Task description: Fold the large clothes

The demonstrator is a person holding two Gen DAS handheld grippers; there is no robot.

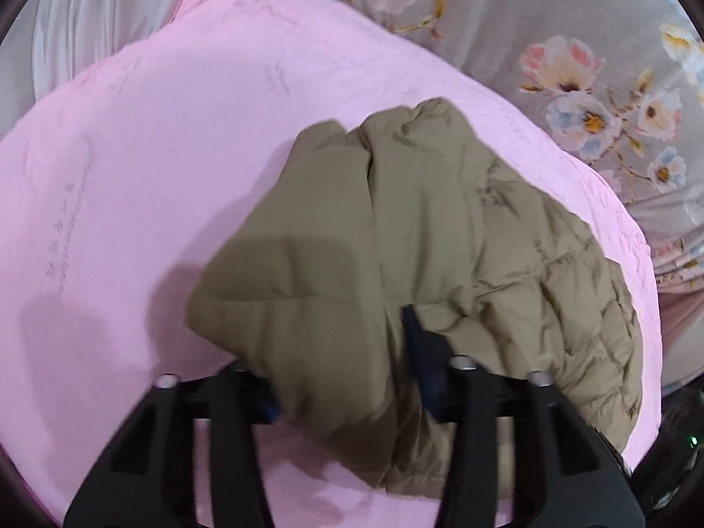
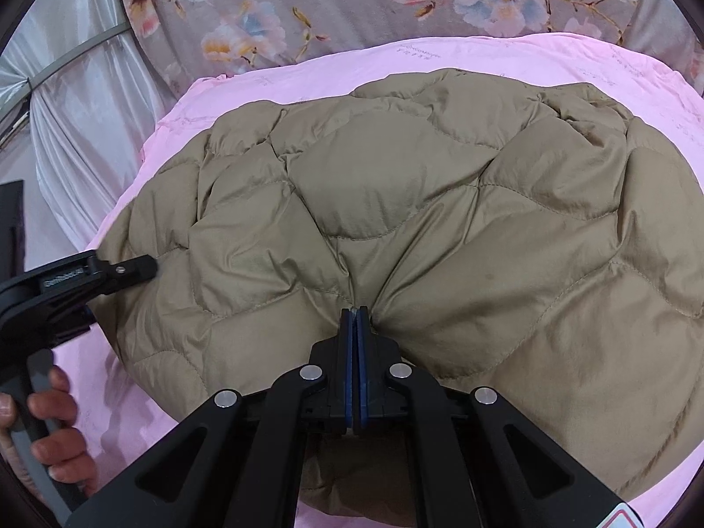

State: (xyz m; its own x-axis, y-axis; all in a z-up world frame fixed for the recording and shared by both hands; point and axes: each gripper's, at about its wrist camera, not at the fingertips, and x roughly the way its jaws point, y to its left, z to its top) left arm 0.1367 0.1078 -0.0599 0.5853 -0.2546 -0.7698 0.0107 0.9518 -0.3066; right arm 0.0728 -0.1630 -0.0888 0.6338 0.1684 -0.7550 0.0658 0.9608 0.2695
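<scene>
A tan quilted puffer jacket (image 1: pixel 396 229) lies bunched on a pink sheet (image 1: pixel 154 154). In the left wrist view, my left gripper (image 1: pixel 343 378) has a thick fold of the jacket's edge between its blue pads, which press in on it. The right wrist view shows the jacket (image 2: pixel 440 202) spread wide across the pink sheet (image 2: pixel 132 396). My right gripper (image 2: pixel 356 314) is shut, pinching a pucker of jacket fabric at its near edge. The left gripper (image 2: pixel 145 268) appears there at the jacket's left edge, held by a person's hand (image 2: pixel 53 418).
Grey floral bedding (image 2: pixel 308 0) lies beyond the pink sheet, also in the left wrist view (image 1: pixel 572 44). White curtain fabric (image 2: pixel 75 110) hangs at the far left. Bare pink sheet spreads to the left of the jacket.
</scene>
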